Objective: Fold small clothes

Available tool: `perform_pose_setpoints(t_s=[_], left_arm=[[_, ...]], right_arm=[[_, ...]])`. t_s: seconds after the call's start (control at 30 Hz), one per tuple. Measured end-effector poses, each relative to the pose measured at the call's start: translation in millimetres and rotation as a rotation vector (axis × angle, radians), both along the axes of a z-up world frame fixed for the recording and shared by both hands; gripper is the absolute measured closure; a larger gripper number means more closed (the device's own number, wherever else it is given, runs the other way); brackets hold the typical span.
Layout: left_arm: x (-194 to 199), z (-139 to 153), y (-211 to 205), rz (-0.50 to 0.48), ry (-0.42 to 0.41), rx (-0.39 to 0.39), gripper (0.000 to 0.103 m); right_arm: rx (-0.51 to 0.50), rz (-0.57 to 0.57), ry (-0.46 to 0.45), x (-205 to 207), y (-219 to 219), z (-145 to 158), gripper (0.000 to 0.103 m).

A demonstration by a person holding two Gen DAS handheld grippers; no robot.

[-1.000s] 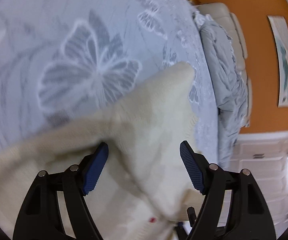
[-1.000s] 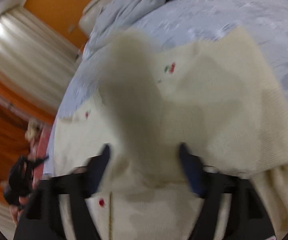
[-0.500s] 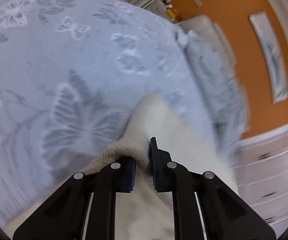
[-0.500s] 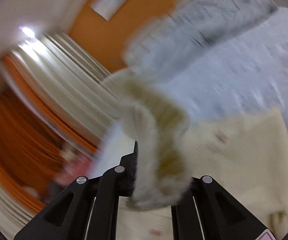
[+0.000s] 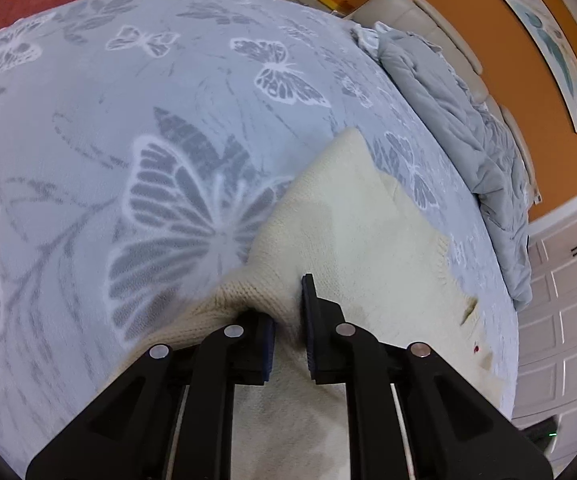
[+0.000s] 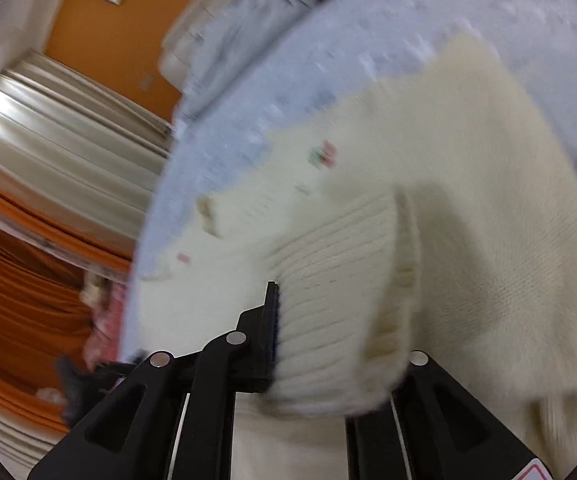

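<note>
A small cream knit sweater [image 5: 352, 216] lies on a blue-grey bedspread with butterfly prints [image 5: 128, 120]. My left gripper [image 5: 290, 320] is shut on a raised fold of the sweater's edge, low over the bed. In the right wrist view the sweater [image 6: 468, 200] spreads ahead with small red and green marks on it. My right gripper [image 6: 328, 320] is shut on the sweater's ribbed cuff [image 6: 340, 272], which drapes over and hides the right finger. This view is motion-blurred.
A crumpled grey duvet [image 5: 468, 120] lies along the far side of the bed by a beige headboard [image 5: 420, 12]. Orange walls, a framed picture [image 5: 548, 36], white cabinets [image 5: 568, 300] and pale curtains [image 6: 60, 128] surround the bed.
Both grippers went from open to shut on the sweater. The left lifted a fold of the edge. The right swung with the ribbed cuff and now points back down at the sweater.
</note>
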State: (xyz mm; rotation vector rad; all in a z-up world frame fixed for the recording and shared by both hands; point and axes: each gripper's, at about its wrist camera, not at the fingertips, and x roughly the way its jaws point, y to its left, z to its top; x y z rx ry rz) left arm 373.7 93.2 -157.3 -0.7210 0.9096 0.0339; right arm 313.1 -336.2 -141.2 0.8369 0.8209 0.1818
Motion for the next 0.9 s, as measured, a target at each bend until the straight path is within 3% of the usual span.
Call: perform_pose_setpoints(t_s=[0.07,0.1,0.13,0.17,0.2,0.23,0.27,0.3,0.33,0.4,0.47,0.57,0.67,0.77,0.9], left_arm=[[-3,-2,0,-0.017,-0.024,0.008,0.09],[-6,-2,1,-0.024,-0.028,0.005,0.09],[-8,-1,1,-0.033,-0.022,-0.002,0.089],[-11,2,2,-0.042,-0.009,-0.005,0.087],[-17,10,3,-0.06,0.004,0.0,0.085],[-23,17,5,-0.071,0.003,0.011,0.073],[-38,29,9,-0.092,-0.01,0.033,0.06],[-54,37,14,-0.104,-0.018,0.055,0.054],[-65,41,17,-0.11,-0.019,0.073,0.045],[-99,49,29,-0.126,0.004,0.129,0.041],[-133,49,44,-0.137,0.044,0.136,0.037],[-187,41,65,-0.131,0.105,0.082,0.031],[-230,25,77,-0.118,0.163,0.018,0.025],[-258,4,78,-0.116,0.199,-0.146,0.016],[-261,7,60,-0.179,0.166,-0.106,0.009]], right_arm=[[-0.049,0.012,0.007,-3,3,1,0.083],[-0.106,0.011,0.076,-5,1,-6,0.09],[-0.111,0.007,0.114,-12,-7,-14,0.09],[-0.057,0.001,0.106,-25,-14,-11,0.085],[-0.068,-0.022,0.099,-44,-18,2,0.076],[-0.117,-0.045,0.084,-65,-22,17,0.072],[-0.149,-0.054,0.07,-82,-25,26,0.058],[-0.196,-0.062,0.055,-107,-28,38,0.043],[-0.265,-0.075,0.055,-140,-30,52,0.038],[-0.352,-0.074,0.08,-188,-37,59,0.036],[-0.404,-0.049,0.137,-233,-33,56,0.036],[-0.383,-0.04,0.228,-290,-22,39,0.031],[-0.28,-0.06,0.294,-322,-17,19,0.029],[-0.232,-0.11,0.341,-340,-16,1,0.025],[-0.23,-0.144,0.409,-340,-19,-19,0.023]])
